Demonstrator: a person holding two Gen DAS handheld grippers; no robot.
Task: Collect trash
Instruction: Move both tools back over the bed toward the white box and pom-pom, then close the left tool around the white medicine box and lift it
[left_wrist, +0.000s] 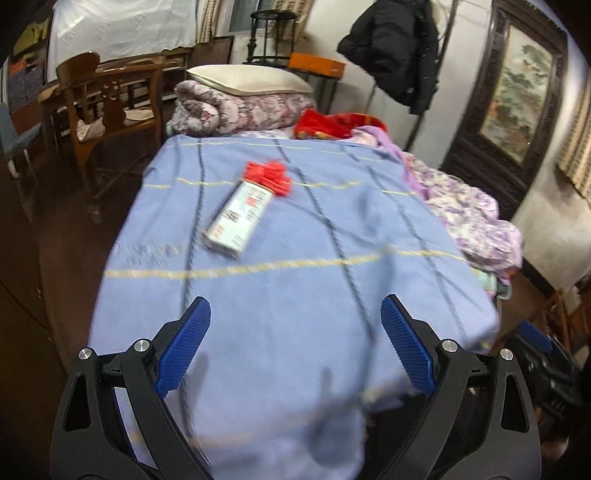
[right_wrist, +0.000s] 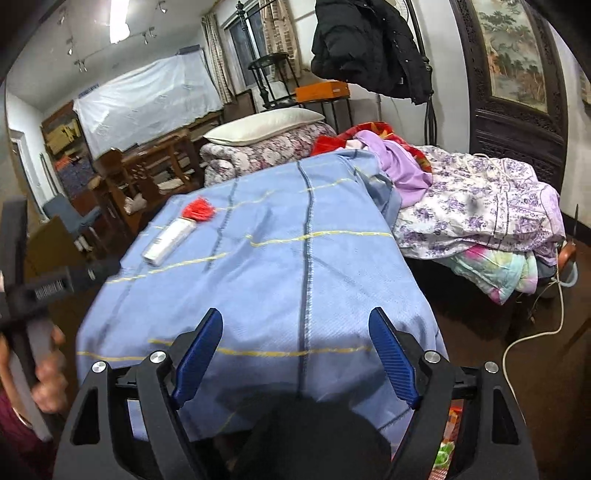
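A white carton (left_wrist: 238, 218) with red print lies on the blue bedspread (left_wrist: 295, 280), and a crumpled red wrapper (left_wrist: 269, 175) touches its far end. From the right wrist view the carton (right_wrist: 170, 238) and the wrapper (right_wrist: 199, 212) sit far off to the left on the bedspread (right_wrist: 306, 266). My left gripper (left_wrist: 295, 314) hovers open over the bed's near end, well short of the carton, nothing between its blue pads. My right gripper (right_wrist: 295, 321) is open too, over the bed's foot, with nothing in it. A hand (right_wrist: 44, 369) holds the left tool at the picture's left edge.
Folded quilts and a pillow (left_wrist: 251, 83) are stacked at the bed's head. A pile of floral bedding (right_wrist: 476, 206) lies along the right side. A wooden chair (left_wrist: 110, 107) stands left of the bed, a dark coat (left_wrist: 399, 48) hangs behind, and a white cable (right_wrist: 535, 332) runs over the floor.
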